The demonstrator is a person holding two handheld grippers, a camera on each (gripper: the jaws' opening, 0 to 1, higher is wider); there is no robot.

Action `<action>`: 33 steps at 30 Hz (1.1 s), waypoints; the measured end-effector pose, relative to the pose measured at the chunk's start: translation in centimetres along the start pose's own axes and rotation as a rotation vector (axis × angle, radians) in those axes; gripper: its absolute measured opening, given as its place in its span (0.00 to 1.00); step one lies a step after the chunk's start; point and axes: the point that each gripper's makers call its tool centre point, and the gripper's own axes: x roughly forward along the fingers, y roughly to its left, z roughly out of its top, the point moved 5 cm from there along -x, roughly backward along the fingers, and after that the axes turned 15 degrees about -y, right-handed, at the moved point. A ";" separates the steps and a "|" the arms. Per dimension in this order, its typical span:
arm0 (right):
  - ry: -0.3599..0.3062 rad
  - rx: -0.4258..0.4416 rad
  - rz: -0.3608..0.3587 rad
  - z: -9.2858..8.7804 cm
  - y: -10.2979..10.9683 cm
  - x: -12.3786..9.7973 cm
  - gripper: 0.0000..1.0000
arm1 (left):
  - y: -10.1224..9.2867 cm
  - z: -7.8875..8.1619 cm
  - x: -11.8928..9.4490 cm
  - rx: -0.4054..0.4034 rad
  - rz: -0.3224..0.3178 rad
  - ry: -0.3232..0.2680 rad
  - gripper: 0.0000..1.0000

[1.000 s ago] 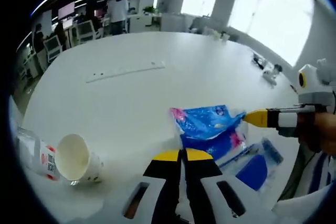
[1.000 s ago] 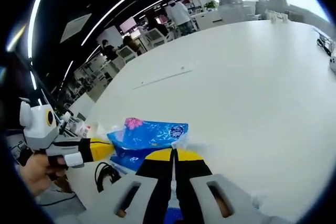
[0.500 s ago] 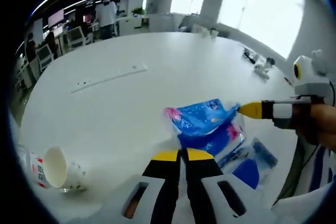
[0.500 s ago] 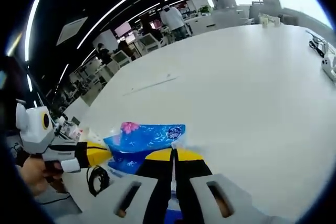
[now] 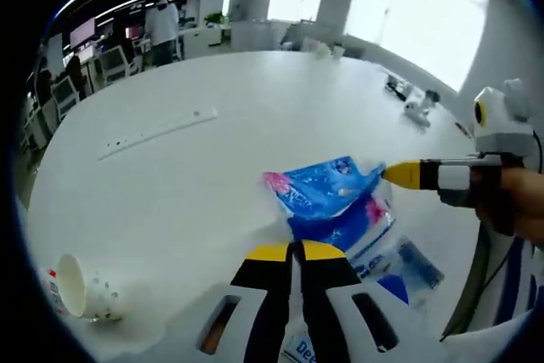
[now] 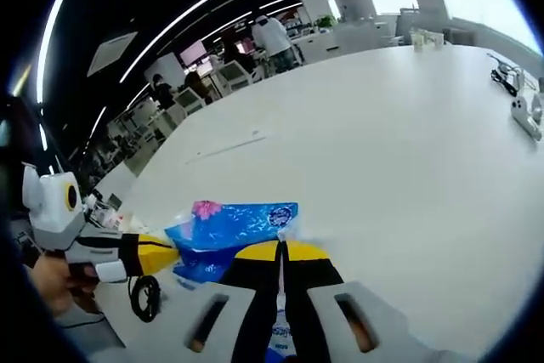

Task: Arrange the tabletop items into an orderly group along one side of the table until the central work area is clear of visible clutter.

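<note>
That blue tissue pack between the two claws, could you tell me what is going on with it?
A person holds a claw in each hand on a large white table. The right claw is shut on a corner of the blue tissue pack, and the left claw, jaws together, sits at its near edge. A paper cup lies tipped over off to the left.

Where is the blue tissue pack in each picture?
Left gripper view: the blue tissue pack lies right of centre, just above this tool's tips, with the right tool pinching its right corner.
Right gripper view: it sits low and left of centre, with the left tool at its left end.
Shared landmark: the long strip set in the white table.
</note>
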 end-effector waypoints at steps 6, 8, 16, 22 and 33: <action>0.000 0.003 -0.002 0.1 -1.2 0.1 0.00 | -0.8 0.1 0.8 0.005 -0.003 0.004 0.00; 0.003 0.003 -0.001 0.1 -1.4 0.3 0.00 | -1.0 0.0 1.0 0.004 0.000 0.009 0.00; 0.013 0.014 0.014 -0.1 -1.8 0.9 0.00 | -0.8 -0.2 1.7 0.015 0.023 0.025 0.00; 0.034 0.005 0.033 -0.4 -1.9 2.1 0.00 | -0.2 -0.9 2.5 0.000 0.041 0.045 0.00; 0.064 0.001 0.033 -1.4 -2.8 3.4 0.00 | 0.3 -2.1 3.6 -0.027 0.048 0.081 0.00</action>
